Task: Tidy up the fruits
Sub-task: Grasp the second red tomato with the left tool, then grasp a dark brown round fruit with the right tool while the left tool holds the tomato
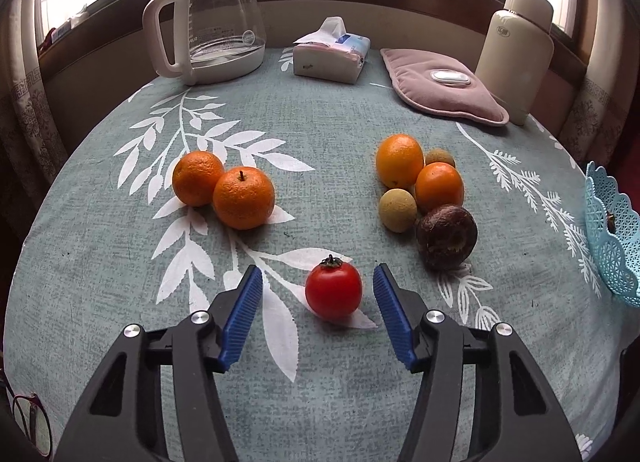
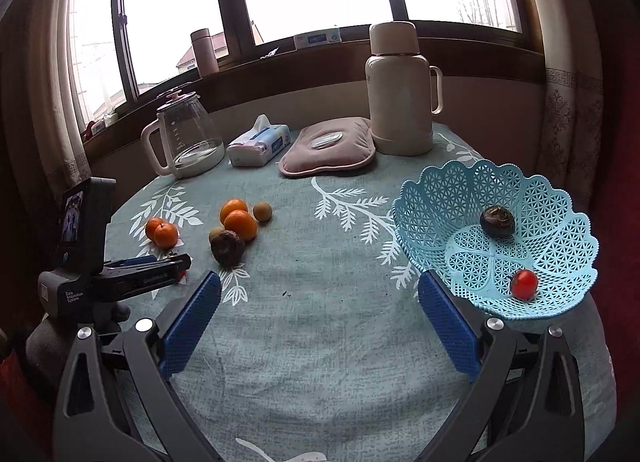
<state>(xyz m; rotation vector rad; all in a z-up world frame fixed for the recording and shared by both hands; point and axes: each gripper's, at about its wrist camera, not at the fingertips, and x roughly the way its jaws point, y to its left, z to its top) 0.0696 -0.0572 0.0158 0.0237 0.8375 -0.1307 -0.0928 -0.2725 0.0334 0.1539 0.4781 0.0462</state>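
Observation:
My left gripper (image 1: 318,276) is open, its blue pads on either side of a red tomato (image 1: 333,292) that rests on the tablecloth, not touching it. Two oranges (image 1: 243,198) lie to the far left. A cluster with two oranges (image 1: 439,186), small tan fruits (image 1: 397,209) and a dark brown fruit (image 1: 446,236) lies to the right. My right gripper (image 2: 320,290) is open and empty above the cloth. The light blue basket (image 2: 560,238) to its right holds a dark fruit (image 2: 497,221) and a small red tomato (image 2: 524,284). The left gripper (image 2: 176,264) shows at the left of the right wrist view.
At the back stand a glass kettle (image 1: 216,22), a tissue pack (image 1: 330,58), a pink heating pad (image 1: 442,86) and a cream thermos (image 1: 516,54). The basket's rim (image 1: 600,222) sits at the table's right edge. Glasses (image 1: 30,422) lie at the near left.

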